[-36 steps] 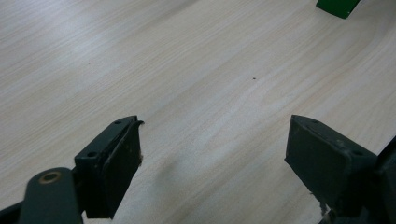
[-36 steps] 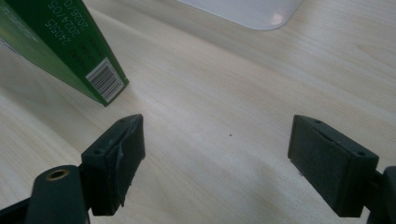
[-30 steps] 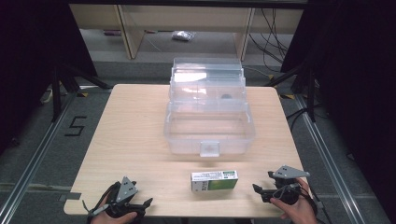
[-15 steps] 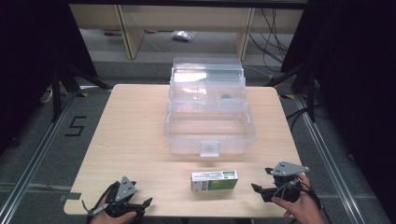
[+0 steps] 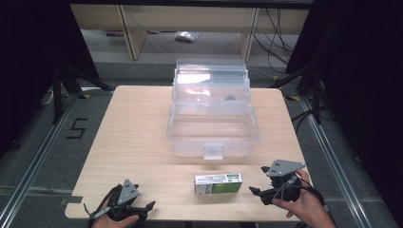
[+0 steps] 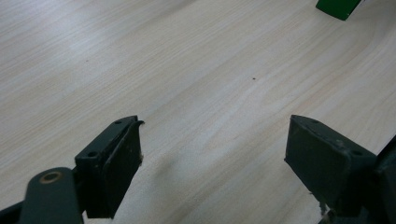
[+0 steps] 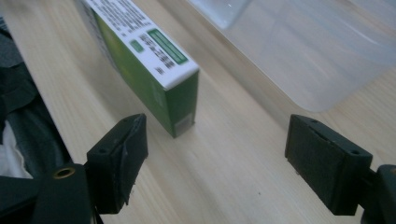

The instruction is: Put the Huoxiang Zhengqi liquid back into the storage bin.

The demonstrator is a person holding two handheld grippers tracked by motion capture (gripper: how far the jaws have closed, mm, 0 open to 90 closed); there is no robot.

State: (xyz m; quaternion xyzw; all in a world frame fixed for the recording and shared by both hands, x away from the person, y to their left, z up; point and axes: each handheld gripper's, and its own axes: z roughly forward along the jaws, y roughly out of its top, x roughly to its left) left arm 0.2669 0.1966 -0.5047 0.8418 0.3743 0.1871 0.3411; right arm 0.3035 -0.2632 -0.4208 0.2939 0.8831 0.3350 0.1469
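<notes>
A green and white carton (image 5: 218,184) lies flat near the table's front edge, in front of an open clear plastic box (image 5: 213,129). My right gripper (image 5: 257,193) stands open just right of the carton, its jaws pointing at the carton's end (image 7: 154,65) with a small gap between. In the right gripper view the clear box's corner (image 7: 299,51) lies ahead to the right. My left gripper (image 5: 148,207) rests open at the front left of the table, jaws wide over bare wood (image 6: 205,93). A green corner of the carton (image 6: 338,8) shows far ahead of it.
The light wooden table (image 5: 138,133) has free room on its left half. The clear box's raised lid (image 5: 211,78) stands at the back. Wooden shelving (image 5: 138,28) and cables (image 5: 280,28) lie on the floor beyond. Dark stands flank the table.
My right gripper has edged slightly left toward the carton's end. The left gripper has stayed in place.
</notes>
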